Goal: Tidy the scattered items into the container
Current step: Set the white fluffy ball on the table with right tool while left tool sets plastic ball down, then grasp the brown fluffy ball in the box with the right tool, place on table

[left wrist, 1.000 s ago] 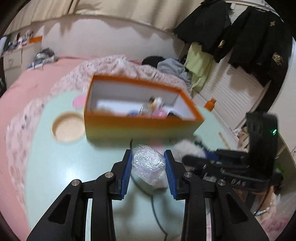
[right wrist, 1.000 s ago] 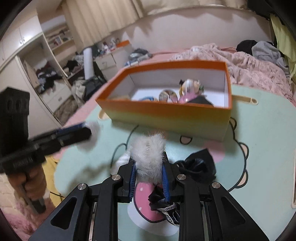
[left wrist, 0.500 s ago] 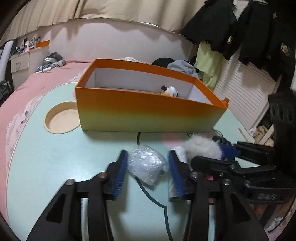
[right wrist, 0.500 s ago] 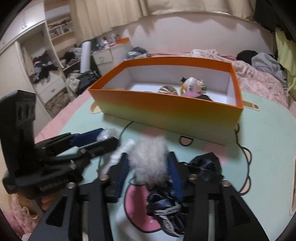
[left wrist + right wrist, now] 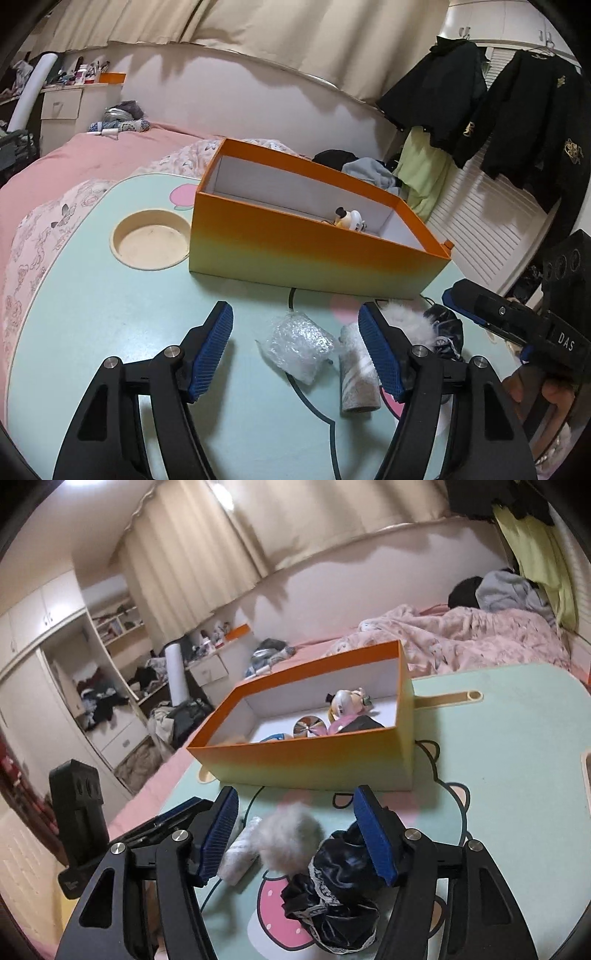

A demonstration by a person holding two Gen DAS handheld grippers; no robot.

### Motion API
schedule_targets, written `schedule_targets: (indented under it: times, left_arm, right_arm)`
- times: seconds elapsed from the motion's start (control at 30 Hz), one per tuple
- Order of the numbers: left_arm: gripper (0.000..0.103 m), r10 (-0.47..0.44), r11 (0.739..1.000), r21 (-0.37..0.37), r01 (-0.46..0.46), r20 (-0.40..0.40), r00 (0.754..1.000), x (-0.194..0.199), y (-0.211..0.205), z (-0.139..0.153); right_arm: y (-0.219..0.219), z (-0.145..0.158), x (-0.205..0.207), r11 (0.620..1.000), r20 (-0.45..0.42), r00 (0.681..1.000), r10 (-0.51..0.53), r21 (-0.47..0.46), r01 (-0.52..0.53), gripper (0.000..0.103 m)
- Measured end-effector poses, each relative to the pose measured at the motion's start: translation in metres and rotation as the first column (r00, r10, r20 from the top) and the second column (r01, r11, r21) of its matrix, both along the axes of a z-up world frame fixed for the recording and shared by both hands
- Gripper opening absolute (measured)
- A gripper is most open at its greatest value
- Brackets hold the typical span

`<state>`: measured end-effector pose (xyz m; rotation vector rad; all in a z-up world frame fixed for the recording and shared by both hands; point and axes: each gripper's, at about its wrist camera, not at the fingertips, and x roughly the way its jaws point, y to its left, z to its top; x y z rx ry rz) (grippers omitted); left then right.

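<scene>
Both claws, left (image 5: 295,350) and right (image 5: 295,834), are opening, releasing wrap bundle (image 5: 297,343) and pompom (image 5: 290,836) (now tabletop).

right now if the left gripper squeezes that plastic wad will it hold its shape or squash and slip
The plastic wad looks crinkled and see-through, so it will probably squash between the pads and spring back. It seems light for its bulk, so a nudge may skid it across the smooth table. The left gripper is opening around it, pads clear, so nothing holds it now.

The orange box (image 5: 310,254) wall hides most of its contents.
</scene>
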<state>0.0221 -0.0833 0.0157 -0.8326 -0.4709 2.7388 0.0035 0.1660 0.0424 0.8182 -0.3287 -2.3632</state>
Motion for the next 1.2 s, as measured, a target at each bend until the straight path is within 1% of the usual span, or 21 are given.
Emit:
schedule_targets:
  times: [0.17, 0.27, 0.3, 0.33, 0.37, 0.4, 0.43, 0.47, 0.5, 0.57, 0.63, 0.8, 0.87, 0.9, 0.93, 0.97, 1.13, 1.2]
  left_arm:
    - [0.071, 0.011, 1.0, -0.011, -0.012, -0.047, 0.999, 0.008, -0.001, 0.007]
    - [0.071, 0.01, 1.0, -0.011, -0.011, -0.05, 0.999, 0.011, -0.002, 0.011]
    - [0.071, 0.005, 1.0, -0.006, -0.006, -0.049, 0.999, 0.012, -0.002, 0.013]
    - [0.071, 0.0, 1.0, -0.002, -0.001, -0.05, 0.999, 0.014, -0.004, 0.015]
    - [0.071, -0.003, 1.0, 0.002, 0.003, -0.054, 0.999, 0.016, -0.005, 0.017]
    - [0.071, -0.004, 1.0, 0.005, 0.004, -0.061, 0.998, 0.018, -0.006, 0.02]
    - [0.071, -0.003, 1.0, 0.009, 0.004, -0.071, 0.997, 0.02, -0.008, 0.023]
    - [0.071, -0.003, 1.0, 0.012, 0.004, -0.079, 0.997, 0.022, -0.009, 0.024]
    - [0.071, -0.004, 1.0, 0.017, 0.006, -0.088, 0.996, 0.024, -0.011, 0.027]
    - [0.071, -0.006, 1.0, 0.029, 0.009, -0.105, 0.994, 0.028, -0.015, 0.03]
    - [0.071, -0.006, 0.999, 0.036, 0.01, -0.114, 0.993, 0.03, -0.019, 0.033]
    - [0.071, 0.006, 0.998, 0.059, 0.001, -0.116, 0.993, 0.031, -0.029, 0.034]
    - [0.071, 0.008, 0.997, 0.076, 0.001, -0.113, 0.994, 0.03, -0.032, 0.033]
    - [0.073, 0.009, 0.996, 0.084, 0.001, -0.11, 0.994, 0.029, -0.033, 0.032]
    - [0.075, 0.011, 0.996, 0.089, -0.001, -0.109, 0.994, 0.029, -0.034, 0.031]
    - [0.076, 0.013, 0.996, 0.093, -0.003, -0.108, 0.994, 0.028, -0.035, 0.03]
    - [0.076, 0.015, 0.995, 0.103, -0.005, -0.097, 0.995, 0.027, -0.035, 0.026]
    - [0.076, 0.015, 0.995, 0.099, -0.005, -0.097, 0.995, 0.026, -0.034, 0.026]
  right_arm:
    - [-0.004, 0.017, 0.0, 1.0, -0.03, 0.999, 0.015, 0.009, -0.015, 0.065]
    - [-0.027, 0.035, -0.009, 0.995, -0.031, 0.998, 0.062, 0.086, -0.059, 0.065]
    - [-0.038, 0.042, -0.016, 0.989, -0.016, 0.996, 0.089, 0.12, -0.086, 0.064]
    - [-0.048, 0.048, -0.024, 0.984, 0.011, 0.992, 0.122, 0.13, -0.123, 0.062]
    - [-0.059, 0.053, -0.035, 0.979, 0.048, 0.986, 0.16, 0.122, -0.165, 0.061]
    - [-0.071, 0.058, -0.05, 0.971, 0.102, 0.973, 0.205, 0.104, -0.216, 0.06]
    - [-0.083, 0.06, -0.065, 0.963, 0.159, 0.957, 0.241, 0.087, -0.257, 0.055]
    - [-0.095, 0.061, -0.08, 0.957, 0.205, 0.943, 0.26, 0.074, -0.28, 0.053]
    - [-0.11, 0.061, -0.098, 0.952, 0.261, 0.927, 0.269, 0.072, -0.297, 0.052]
    - [-0.132, 0.054, -0.12, 0.945, 0.333, 0.904, 0.268, 0.091, -0.313, 0.051]
    - [-0.157, 0.041, -0.139, 0.927, 0.423, 0.862, 0.281, 0.115, -0.358, 0.05]
    - [-0.193, 0.008, -0.155, 0.882, 0.534, 0.807, 0.254, 0.214, -0.42, 0.049]
    - [-0.197, -0.008, -0.159, 0.871, 0.585, 0.766, 0.266, 0.194, -0.451, 0.049]
    - [-0.196, -0.012, -0.162, 0.875, 0.6, 0.75, 0.279, 0.163, -0.455, 0.049]
    - [-0.196, -0.012, -0.163, 0.877, 0.598, 0.752, 0.277, 0.163, -0.453, 0.041]
    - [-0.194, -0.011, -0.165, 0.877, 0.594, 0.758, 0.269, 0.175, -0.448, 0.025]
    - [-0.173, -0.008, -0.166, 0.904, 0.551, 0.79, 0.269, 0.138, -0.404, 0.023]
    - [-0.158, -0.003, -0.165, 0.924, 0.523, 0.811, 0.263, 0.105, -0.368, 0.023]
